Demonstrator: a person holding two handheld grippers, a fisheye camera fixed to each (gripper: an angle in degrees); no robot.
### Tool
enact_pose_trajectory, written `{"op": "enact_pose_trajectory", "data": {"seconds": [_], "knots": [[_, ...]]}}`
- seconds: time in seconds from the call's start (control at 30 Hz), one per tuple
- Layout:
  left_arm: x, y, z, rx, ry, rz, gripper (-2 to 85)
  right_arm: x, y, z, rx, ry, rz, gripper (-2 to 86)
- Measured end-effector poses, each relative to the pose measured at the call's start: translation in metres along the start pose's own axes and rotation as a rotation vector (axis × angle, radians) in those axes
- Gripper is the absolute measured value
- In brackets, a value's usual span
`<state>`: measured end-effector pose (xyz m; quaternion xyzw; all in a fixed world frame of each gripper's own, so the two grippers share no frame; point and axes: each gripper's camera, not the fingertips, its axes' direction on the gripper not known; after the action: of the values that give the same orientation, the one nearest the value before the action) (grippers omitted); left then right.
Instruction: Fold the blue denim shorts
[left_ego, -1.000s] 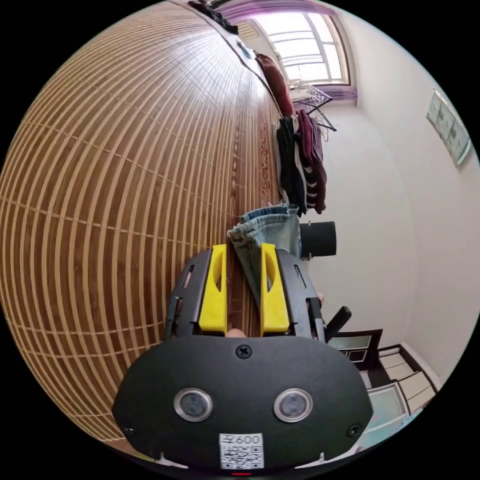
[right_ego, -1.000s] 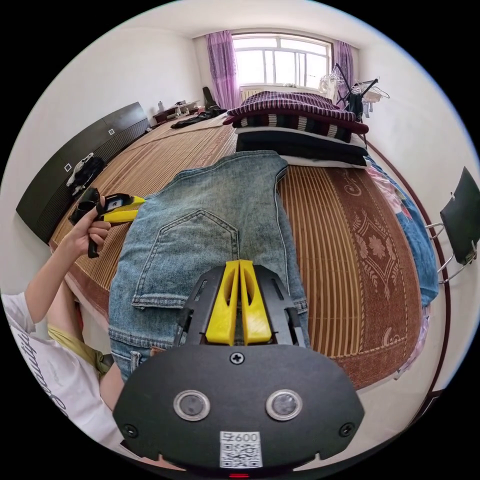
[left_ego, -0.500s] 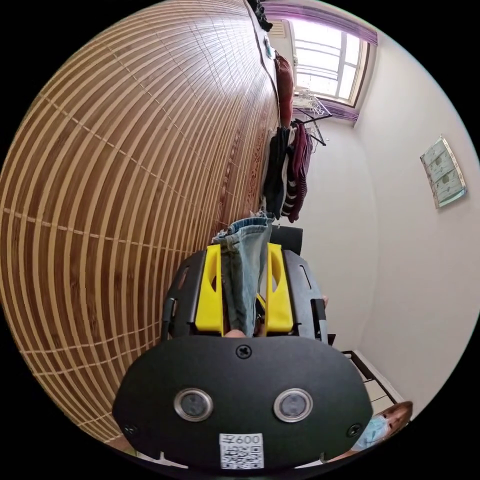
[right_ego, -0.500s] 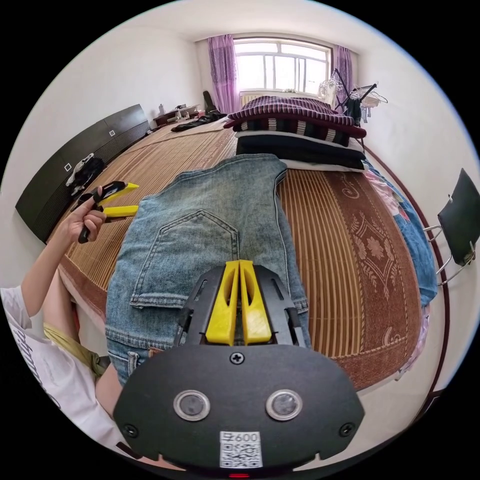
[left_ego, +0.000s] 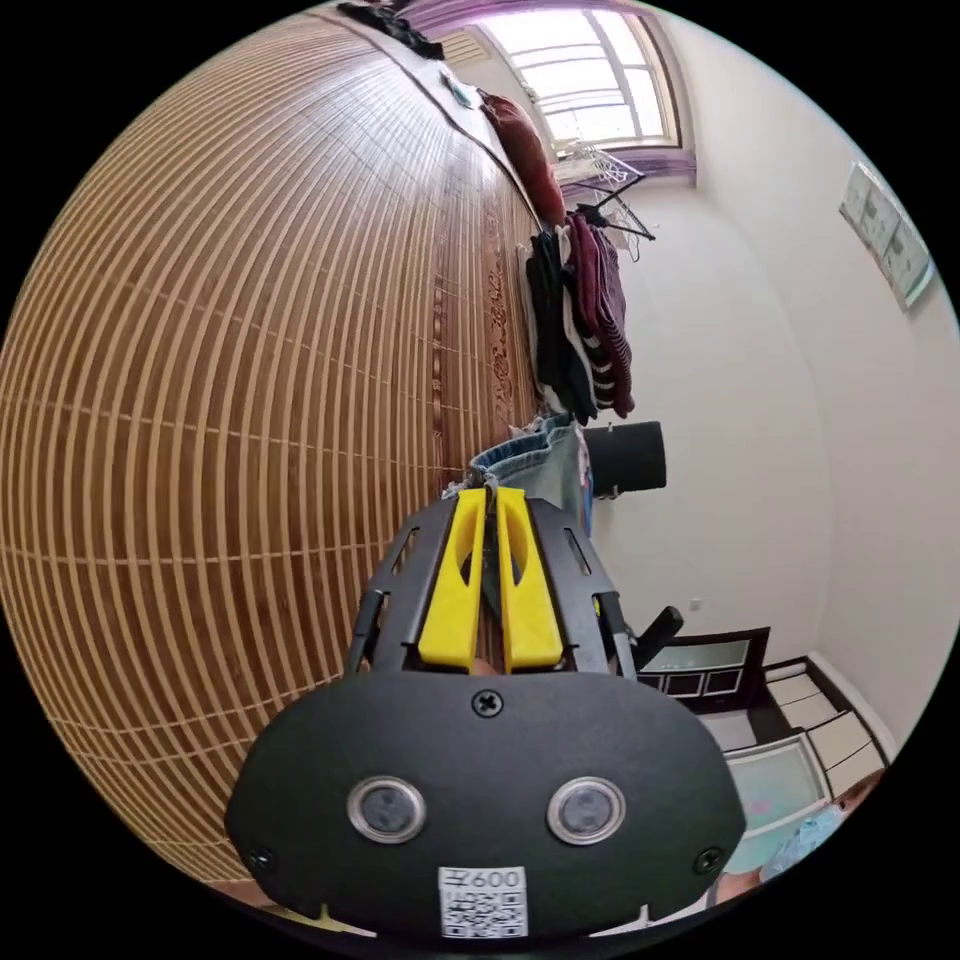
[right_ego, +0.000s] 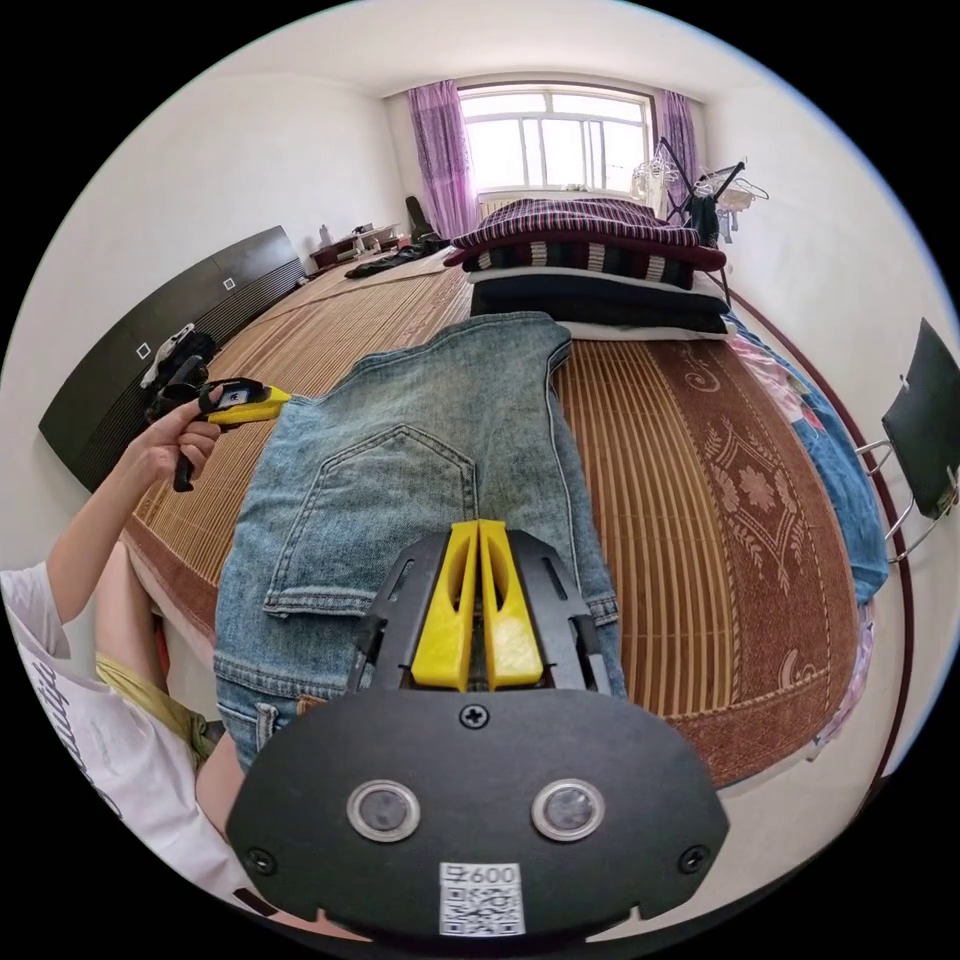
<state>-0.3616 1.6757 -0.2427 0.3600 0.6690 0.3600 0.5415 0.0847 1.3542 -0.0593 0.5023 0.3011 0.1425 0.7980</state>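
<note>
Right gripper (right_ego: 478, 528): 2 yellow jaws pressed together, tips down on the blue denim shorts (right_ego: 420, 470) close to the waistband edge. Whether cloth is pinched between the tips cannot be told; the jaws hide the contact.

Shorts: spread flat on the bamboo mat (right_ego: 640, 480), back side up. A back pocket (right_ego: 385, 510) lies just left of the right gripper's jaws. The waistband with a belt loop runs under the gripper body, nearest the camera. The leg ends point away from the gripper, toward the stack of folded bedding (right_ego: 600, 265) well beyond the tips.

Left gripper (left_ego: 490, 495): jaws drawn in until nearly parallel, with a thin strip of denim caught between them. In the right gripper view the same tool (right_ego: 245, 405) sits at the far left edge of the shorts (left_ego: 535, 465), held in the person's hand (right_ego: 175, 450), its yellow jaws closed at the hem corner of that edge. Both jaws appear to press on the cloth.

Left gripper view: the mat (left_ego: 230, 380) lies to the left of the jaws. A bunch of denim stands up just past the tips, with a dark cylindrical object (left_ego: 628, 455) beside it to the right.

Surroundings, right gripper view: a window with purple curtains (right_ego: 545, 140) far ahead of the tips, a dark low cabinet (right_ego: 150, 350) far to the left, a dark chair (right_ego: 925, 425) well off to the right. The person's white sleeve (right_ego: 60, 690) is at lower left, beside the gripper body.
</note>
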Motion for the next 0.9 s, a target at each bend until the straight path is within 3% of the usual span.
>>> {"op": "enact_pose_trajectory", "data": {"seconds": [0.2, 0.43, 0.5, 0.53, 0.67, 0.77, 0.9], "knots": [[0.070, 0.051, 0.029, -0.079, -0.259, 0.237, 2.7, 0.000, 0.001, -0.014, 0.003, 0.002, 0.001, -0.8], [0.105, 0.116, 0.046, -0.031, -0.303, 0.172, 1.6, -0.007, 0.004, -0.028, 0.005, 0.000, 0.005, -0.8], [0.122, 0.141, 0.039, 0.042, -0.545, 0.137, 0.8, -0.012, 0.005, -0.031, 0.006, 0.003, 0.004, -0.8], [0.127, 0.148, 0.038, 0.063, -0.576, 0.140, 0.7, -0.015, 0.005, -0.033, 0.007, 0.006, 0.003, -0.8], [0.176, 0.186, 0.037, 0.047, -0.295, 0.229, 0.3, -0.028, 0.006, -0.039, 0.001, 0.012, -0.001, -0.8], [0.227, 0.214, 0.065, 0.015, -0.428, 0.400, 0.3, -0.042, 0.008, -0.042, -0.001, 0.028, -0.010, -0.8], [0.232, 0.234, 0.134, -0.121, -0.586, 0.520, 0.2, -0.063, 0.009, -0.045, -0.009, 0.055, -0.031, -0.8]]}}
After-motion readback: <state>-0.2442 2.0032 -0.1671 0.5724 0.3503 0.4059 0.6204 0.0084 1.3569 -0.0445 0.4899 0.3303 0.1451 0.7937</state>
